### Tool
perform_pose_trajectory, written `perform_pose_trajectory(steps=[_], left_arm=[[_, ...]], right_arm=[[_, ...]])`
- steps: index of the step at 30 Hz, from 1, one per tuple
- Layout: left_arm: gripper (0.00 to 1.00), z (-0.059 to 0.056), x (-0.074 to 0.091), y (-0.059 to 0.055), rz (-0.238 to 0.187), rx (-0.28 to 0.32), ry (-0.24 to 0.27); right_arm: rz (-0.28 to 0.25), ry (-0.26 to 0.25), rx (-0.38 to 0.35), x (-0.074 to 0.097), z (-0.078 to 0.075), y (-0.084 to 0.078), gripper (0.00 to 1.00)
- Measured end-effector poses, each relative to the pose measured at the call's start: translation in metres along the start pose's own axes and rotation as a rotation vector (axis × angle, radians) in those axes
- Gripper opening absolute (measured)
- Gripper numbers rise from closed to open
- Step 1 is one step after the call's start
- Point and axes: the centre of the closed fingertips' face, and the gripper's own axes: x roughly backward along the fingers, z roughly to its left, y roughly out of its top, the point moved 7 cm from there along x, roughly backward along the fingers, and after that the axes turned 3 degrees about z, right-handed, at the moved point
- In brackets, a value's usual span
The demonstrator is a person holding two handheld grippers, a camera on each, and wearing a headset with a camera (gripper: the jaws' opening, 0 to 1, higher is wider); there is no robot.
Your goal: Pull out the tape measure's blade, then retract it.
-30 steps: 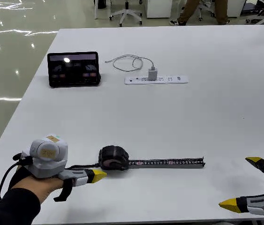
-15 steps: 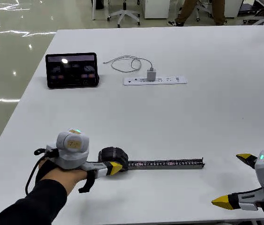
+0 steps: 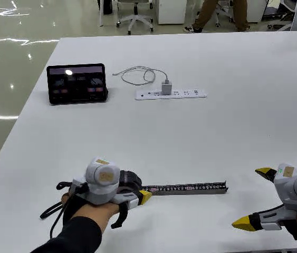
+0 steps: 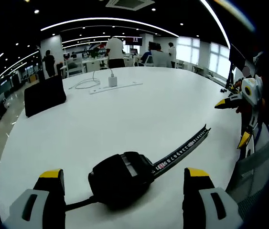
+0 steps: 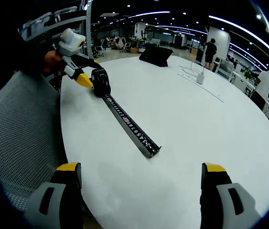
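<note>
A black tape measure (image 3: 131, 182) lies near the table's front edge, its blade (image 3: 188, 187) drawn out to the right and flat on the white table (image 3: 201, 132). My left gripper (image 3: 137, 192) stands open around the case (image 4: 121, 177), one yellow-tipped jaw on each side, apart from it. My right gripper (image 3: 254, 197) is open at the front right, a little beyond the blade's end hook (image 5: 152, 151); nothing lies between its jaws. The case (image 5: 100, 81) and the left gripper (image 5: 74, 52) appear far off in the right gripper view.
A dark tablet (image 3: 76, 83) stands at the back left. A white power strip (image 3: 170, 94) with a charger and coiled cable (image 3: 137, 75) lies behind the middle. A grey mesh chair back (image 5: 22, 138) is by the table edge. People and office chairs stand beyond the table.
My left gripper has moved right from beside the tape measure and now straddles its case. The right gripper has shifted slightly left. The blade's length looks unchanged.
</note>
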Motion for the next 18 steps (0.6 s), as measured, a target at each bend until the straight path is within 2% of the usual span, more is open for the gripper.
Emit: perform_pose_trajectory(steps=[1,3,5,6,10,14,18], left_arm=[[1.0,0.0,0.001,0.003,-0.031,0.023,0.017],[1.0,0.004,0.0,0.007,-0.068,0.046,0.04],[1.0,0.009,0.0,0.007,-0.079,0.015,0.06],[1.0,0.011,0.001,0.006,-0.09,0.006,0.068],[0.99,0.011,-0.001,0.001,-0.088,0.024,0.069],[1.0,0.006,-0.003,-0.001,-0.073,0.032,0.044],[0.99,0.008,-0.003,0.001,-0.08,0.049,0.043]], right_arm=[[0.006,0.004,0.005,-0.002,-0.003,0.0,1.0],[0.018,0.014,0.019,-0.005,-0.006,0.0,1.0],[0.045,0.035,0.048,-0.008,-0.005,0.0,1.0],[0.064,0.047,0.092,-0.01,-0.006,-0.001,1.0],[0.079,0.088,0.161,-0.019,-0.007,0.001,1.0],[0.099,0.113,0.207,-0.025,-0.014,0.007,1.0],[0.129,0.147,0.248,-0.033,-0.021,0.014,0.95]])
